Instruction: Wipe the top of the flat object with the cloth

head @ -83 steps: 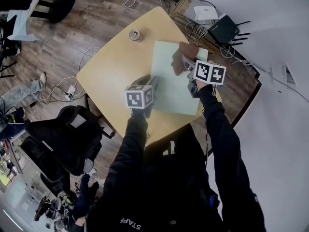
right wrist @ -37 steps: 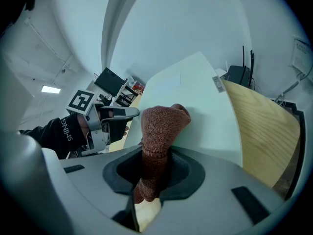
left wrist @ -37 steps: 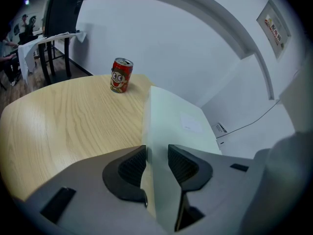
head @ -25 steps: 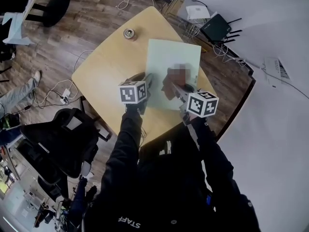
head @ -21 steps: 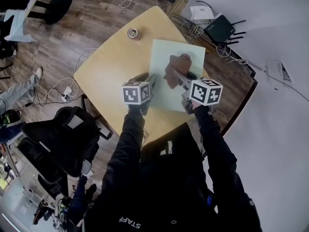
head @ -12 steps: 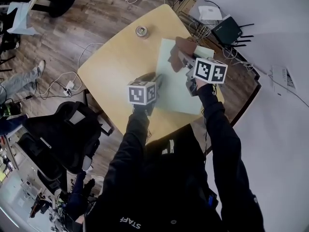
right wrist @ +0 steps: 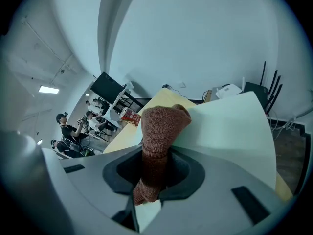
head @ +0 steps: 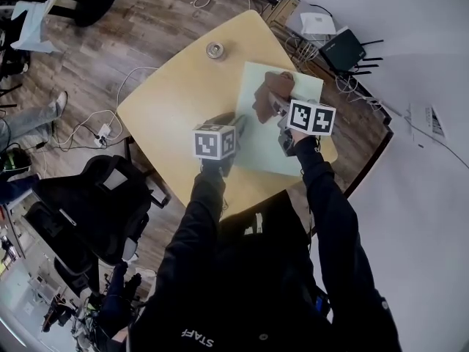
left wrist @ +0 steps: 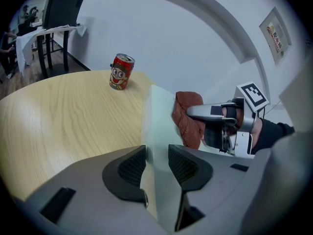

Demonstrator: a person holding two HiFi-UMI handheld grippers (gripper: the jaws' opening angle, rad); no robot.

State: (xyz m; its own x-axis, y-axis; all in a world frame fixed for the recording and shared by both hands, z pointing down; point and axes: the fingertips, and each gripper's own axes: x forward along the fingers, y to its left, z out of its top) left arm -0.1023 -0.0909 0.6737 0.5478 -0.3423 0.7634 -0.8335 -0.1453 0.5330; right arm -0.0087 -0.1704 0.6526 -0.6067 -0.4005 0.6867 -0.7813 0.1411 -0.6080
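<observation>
I am mid-wipe. My right gripper [right wrist: 156,173] has its jaws clamped on the brown cloth [right wrist: 161,126], and the cloth's bunched free end presses on the far part of the pale green sheet [head: 256,149]. My left gripper [left wrist: 156,165] pins the sheet at its near left edge, jaws narrow with that edge between them, so it lies steady on the tabletop [head: 168,101].

Next, I judge, comes a stroke back over the sheet's near part, with the cloth pressed down and the left hold firm.

The head view shows the whole sheet and where the cloth sits on it (the right gripper view shows little beyond the grip itself). Only the left gripper view shows the printed side of the can [left wrist: 121,72], which stands well apart from the sheet.
</observation>
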